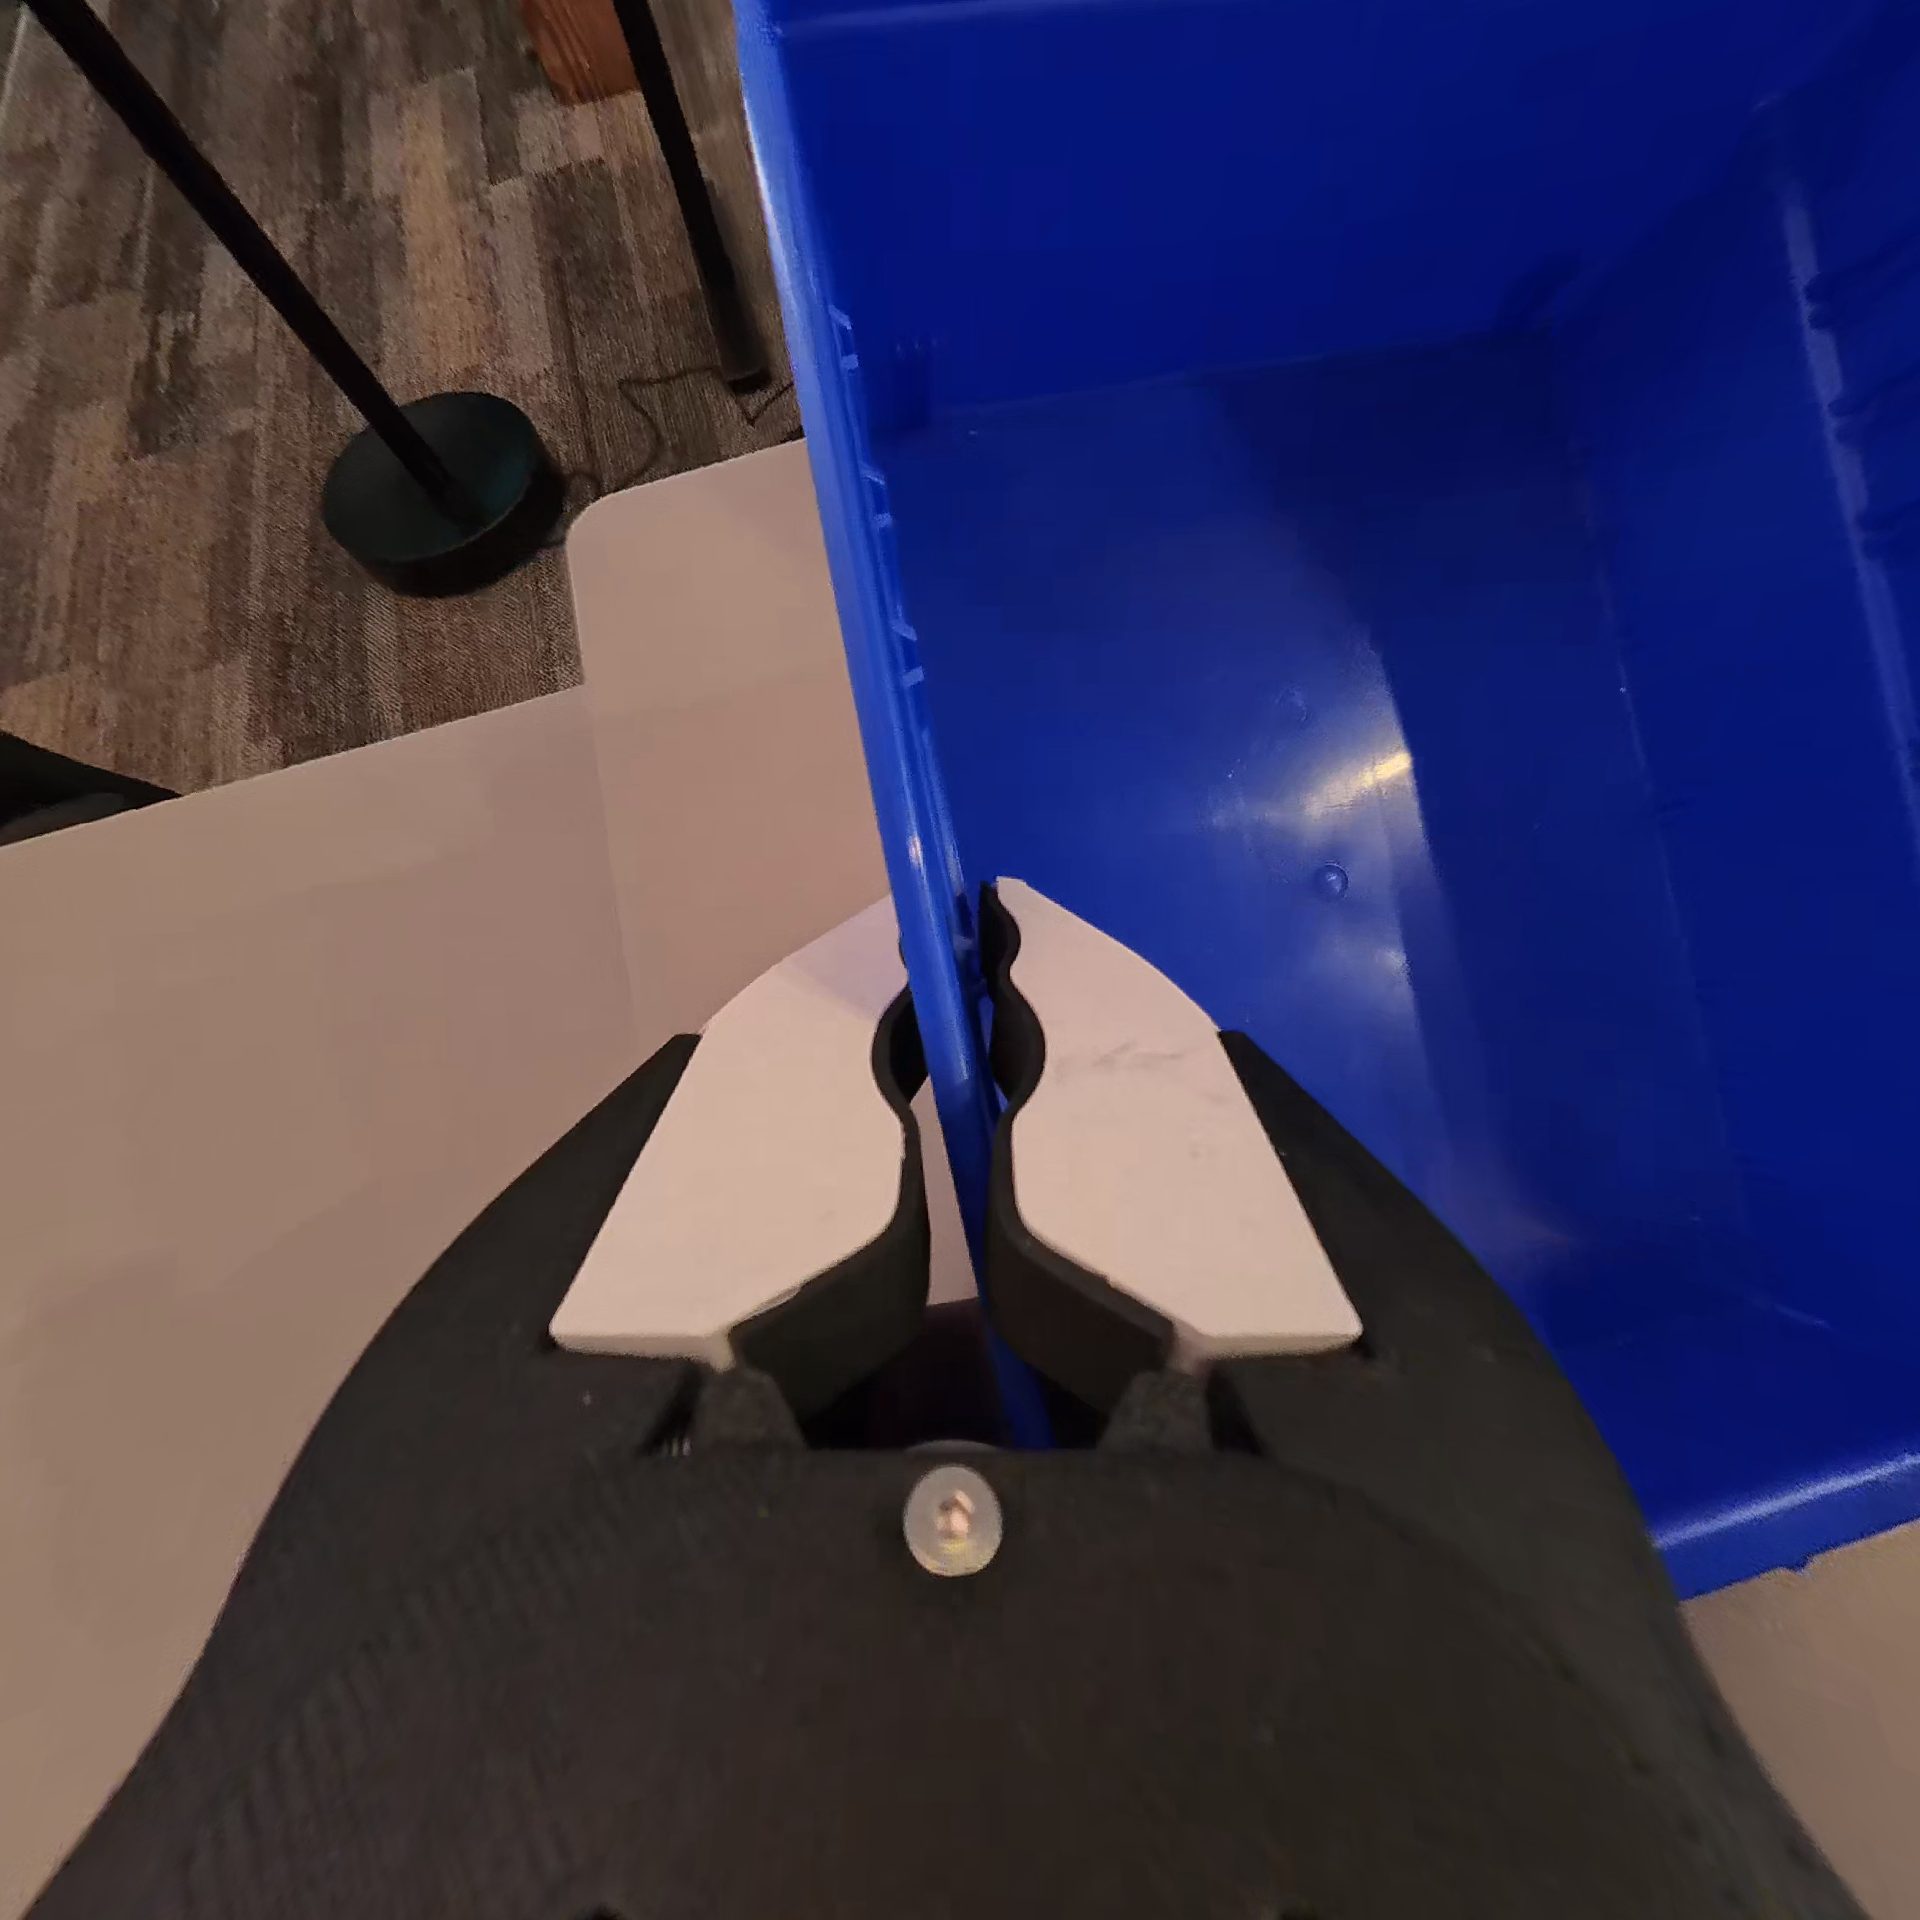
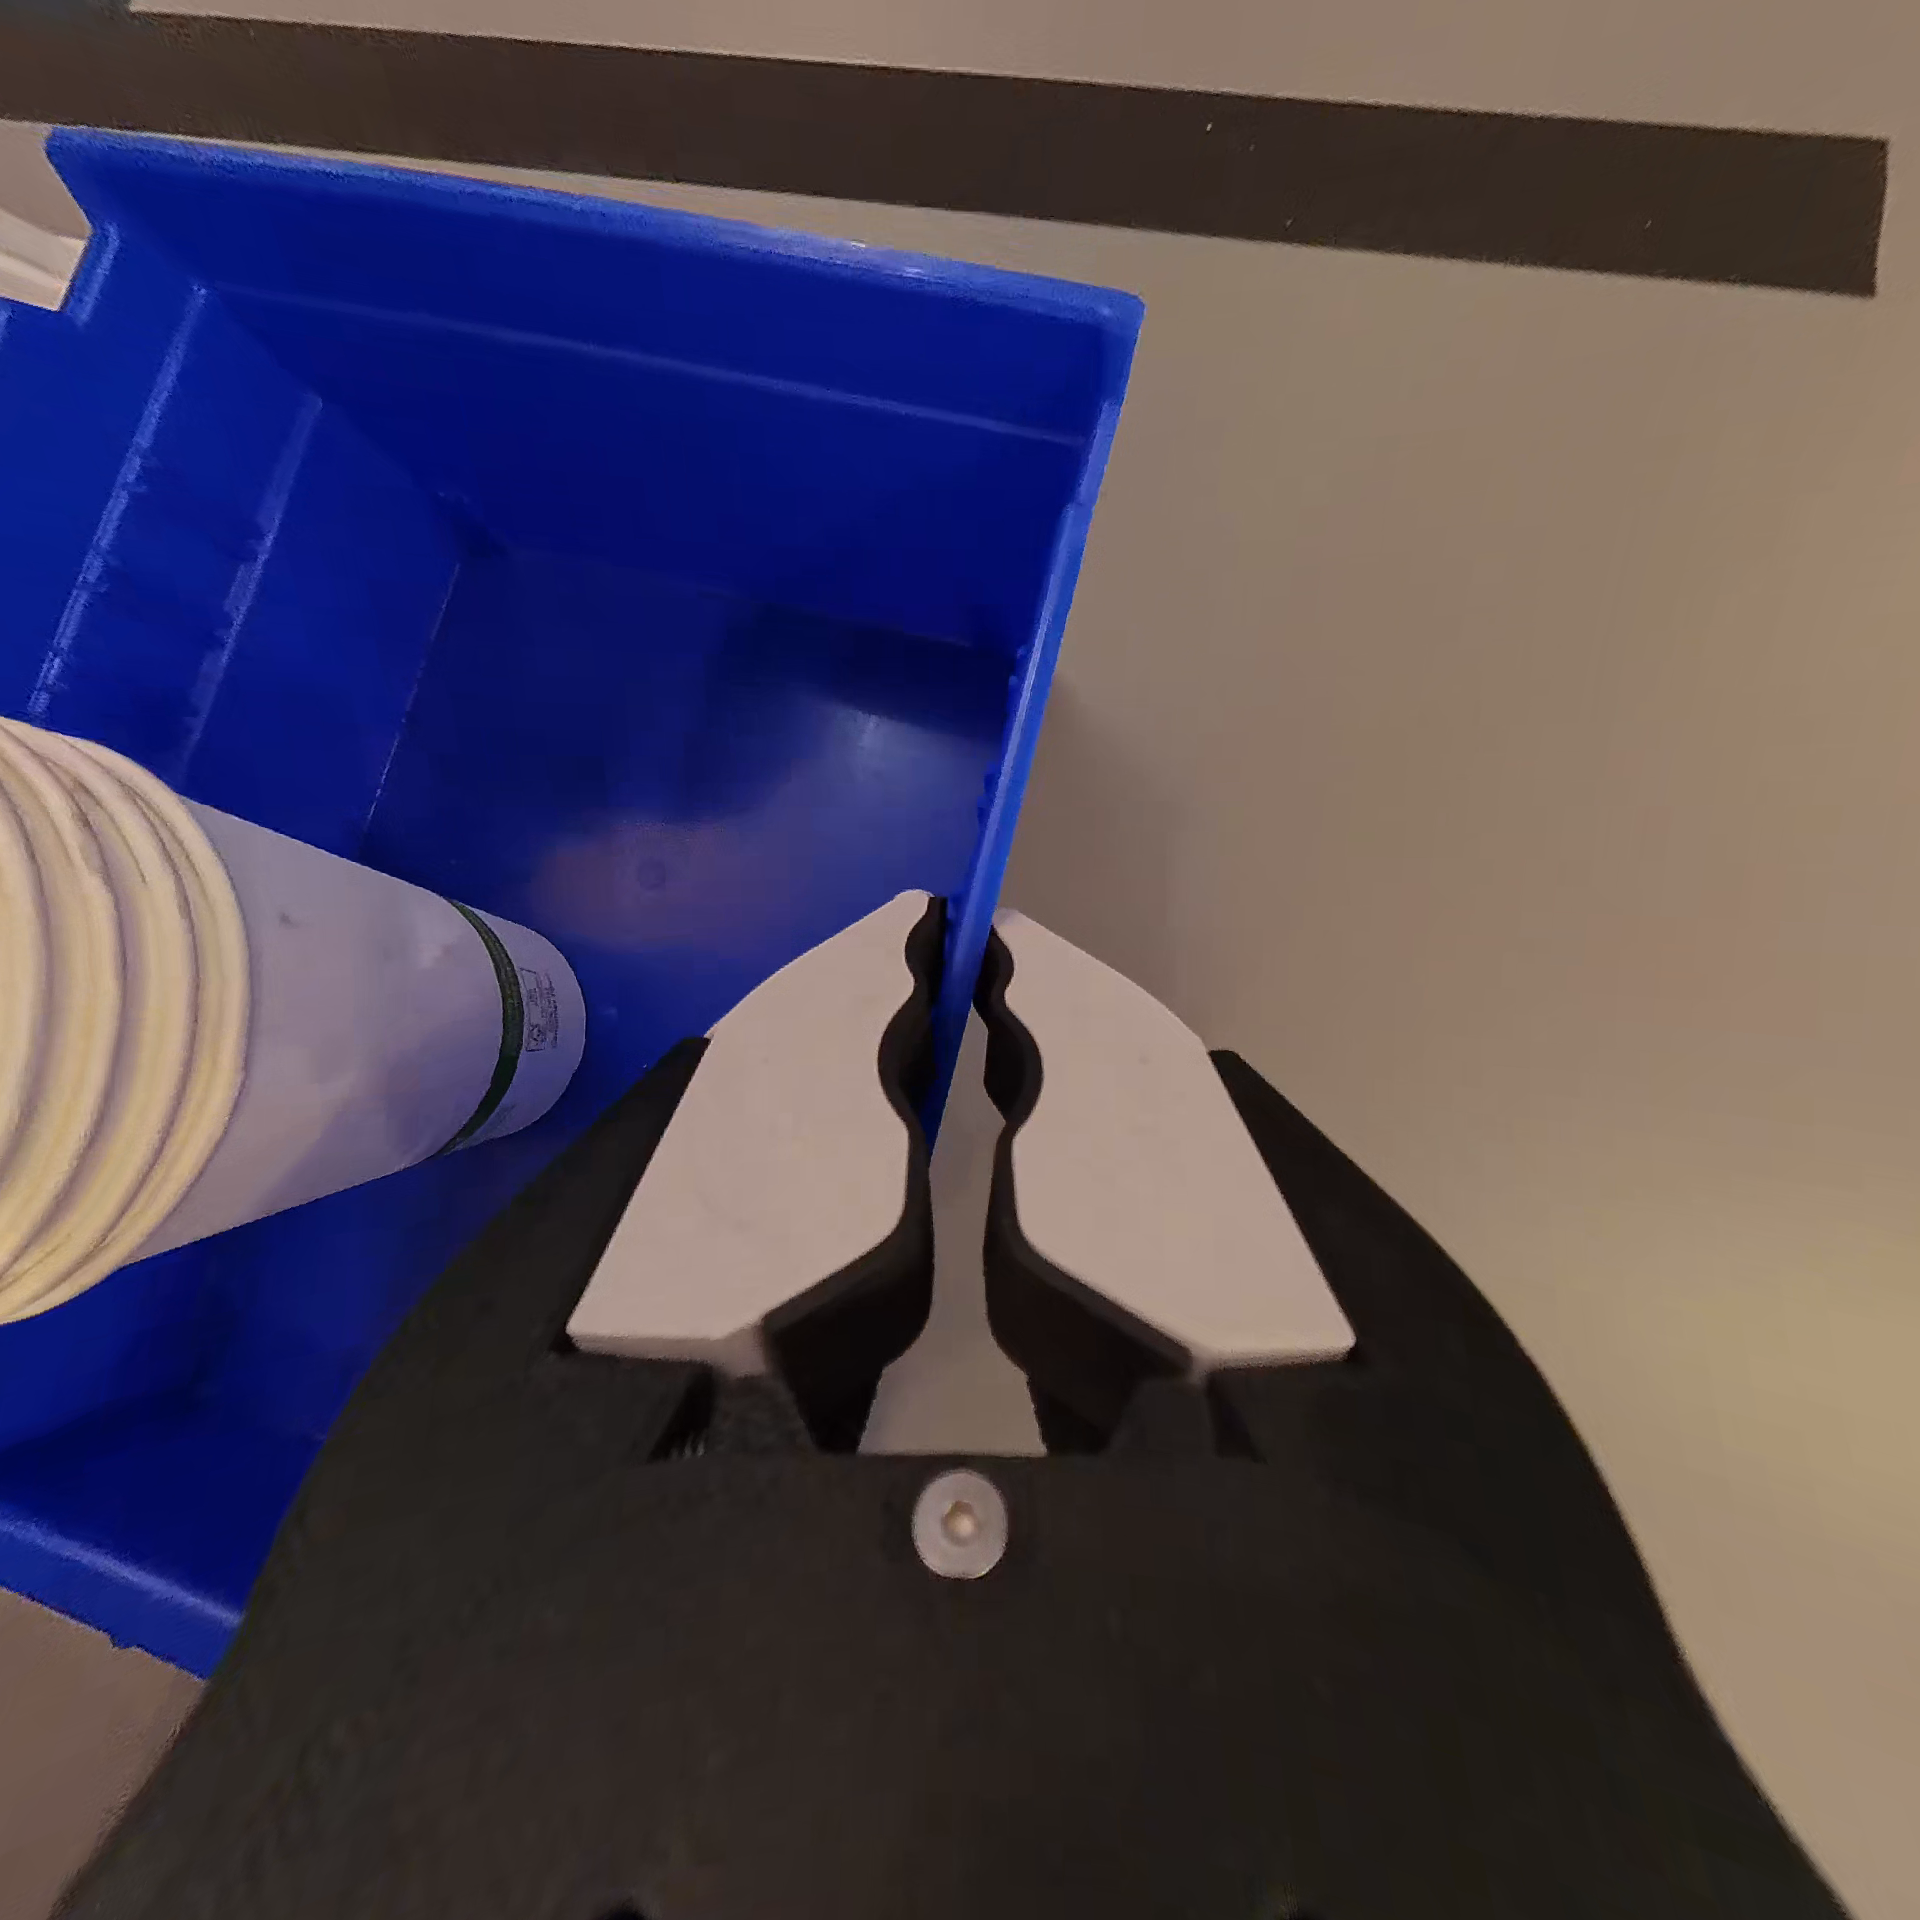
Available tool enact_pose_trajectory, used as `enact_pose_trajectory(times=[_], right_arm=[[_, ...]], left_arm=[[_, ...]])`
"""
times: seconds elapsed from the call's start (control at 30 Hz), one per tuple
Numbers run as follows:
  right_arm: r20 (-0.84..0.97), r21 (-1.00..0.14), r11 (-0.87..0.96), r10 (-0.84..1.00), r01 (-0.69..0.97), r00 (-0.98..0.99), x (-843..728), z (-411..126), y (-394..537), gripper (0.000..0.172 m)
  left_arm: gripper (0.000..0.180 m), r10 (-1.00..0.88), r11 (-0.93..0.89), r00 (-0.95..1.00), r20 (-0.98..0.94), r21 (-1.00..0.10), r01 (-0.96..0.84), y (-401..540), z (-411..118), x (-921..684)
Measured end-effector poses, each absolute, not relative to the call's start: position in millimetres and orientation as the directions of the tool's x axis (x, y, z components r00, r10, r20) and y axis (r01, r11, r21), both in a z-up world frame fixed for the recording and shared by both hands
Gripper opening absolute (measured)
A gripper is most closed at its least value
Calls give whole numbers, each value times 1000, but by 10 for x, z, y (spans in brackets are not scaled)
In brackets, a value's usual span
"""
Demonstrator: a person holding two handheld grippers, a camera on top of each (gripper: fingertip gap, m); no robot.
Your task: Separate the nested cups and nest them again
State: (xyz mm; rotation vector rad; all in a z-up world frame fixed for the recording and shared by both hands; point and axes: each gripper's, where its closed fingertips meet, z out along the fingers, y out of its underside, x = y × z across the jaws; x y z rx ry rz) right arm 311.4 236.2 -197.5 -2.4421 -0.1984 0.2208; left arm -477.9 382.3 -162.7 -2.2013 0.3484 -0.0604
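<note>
Right, your left gripper (image 1: pixel 951 935) was clamped on the left side wall of the blue bin (image 1: pixel 1299 623), one finger outside over the table and the other inside, pads pinching the thin plastic rim between them. Your right gripper (image 2: pixel 964 935) did the same on the opposite wall of that bin (image 2: pixel 623 468), black pads (image 2: pixel 906 997) pressed against the blue edge from both sides. Inside, the stack of nested cups (image 2: pixel 260 1018) lay tilted, its ribbed rims toward the near left and its base, ringed with a green band, pointing down at the bin floor. Out past your right jaws ran the beige table (image 2: pixel 1507 727) with a dark strip (image 2: pixel 1351 197) across it. Beyond your left, you had patterned carpet (image 1: pixel 208 312) and a black stand's round base (image 1: pixel 436 499).
</note>
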Motion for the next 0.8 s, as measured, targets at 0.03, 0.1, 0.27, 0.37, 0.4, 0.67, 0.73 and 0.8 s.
enact_pose_trajectory(times=[0.03, 0.1, 0.27, 0.37, 0.4, 0.67, 0.73, 0.8], right_arm=[[-111, -639, -765, 193, 79, 975, 3067, -1974, 2300, 5], [-110, -637, -767, 186, 74, 976, 2978, -1976, 2189, 5], [-91, -634, -771, 149, 59, 985, 2860, -1975, 1930, 5], [-90, -625, -779, 132, 47, 987, 2824, -1977, 1793, 5], [-95, -625, -780, 125, 39, 988, 2814, -1977, 1757, 5], [-101, -628, -779, 77, -3, 992, 2705, -1975, 1461, 5], [-104, -629, -777, 72, -10, 992, 2673, -1974, 1380, 5], [-107, -630, -776, 80, -6, 991, 2605, -1974, 1300, 5]], left_arm=[[7, -259, -569, 963, -71, -795, -211, 3809, -1622, -4835], [7, -233, -554, 971, -52, -813, -176, 3786, -1594, -4938], [6, -221, -520, 975, -20, -843, -135, 3737, -1509, -5036], [6, -222, -511, 975, -7, -851, -122, 3724, -1487, -5056], [6, -221, -508, 975, -3, -853, -118, 3722, -1484, -5063], [6, -214, -502, 976, 30, -861, -84, 3694, -1507, -5139], [6, -206, -497, 978, 31, -864, -77, 3687, -1499, -5168], [6, -199, -494, 980, 31, -867, -73, 3676, -1482, -5192]])
